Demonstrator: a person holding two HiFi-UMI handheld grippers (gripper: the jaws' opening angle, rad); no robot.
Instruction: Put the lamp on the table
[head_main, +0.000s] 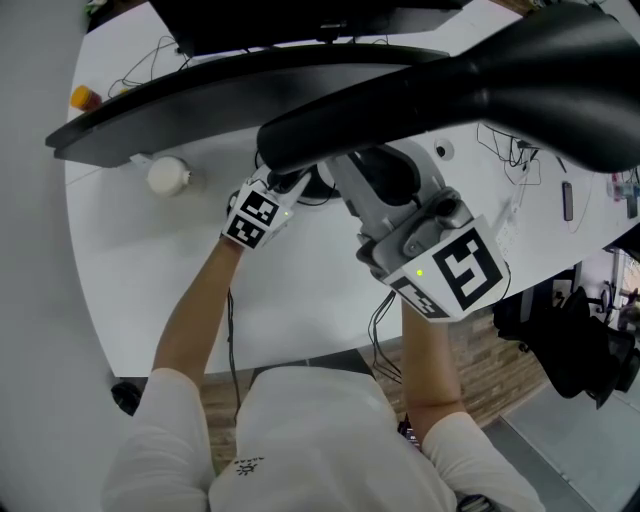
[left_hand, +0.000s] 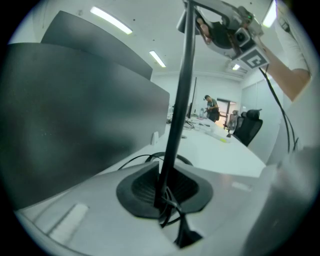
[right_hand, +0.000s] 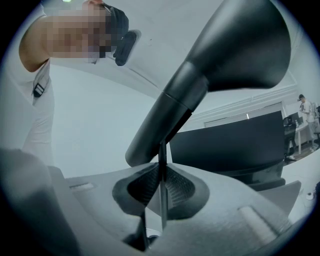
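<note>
Both claws were clenched on the lamp, which was upright over the white tabletop, just in front of the dark monitor. The left claw pinched the thin black stem low down, with a loose cable bunched at the same spot. The right claw gripped the stem higher up, right under the wide black shade. The left claw hid the foot of the lamp in every view, so I could not tell whether the base was resting on the tabletop or hanging just above it. That seemed to be the main hazard: if either claw let go before the base sat flat, the heavy shade would probably pull the lamp over, since most of its bulk sat at the top of a very slender stem. The stem was smooth and narrow, so it could also have turned or slid between the pads and let the shade swing toward the monitor close behind. The cable caught at the left claw might have ended up under the base and left the lamp rocking, or snagged as the claw drew away. A small white round object lay well off to the left, clear of the lamp.
</note>
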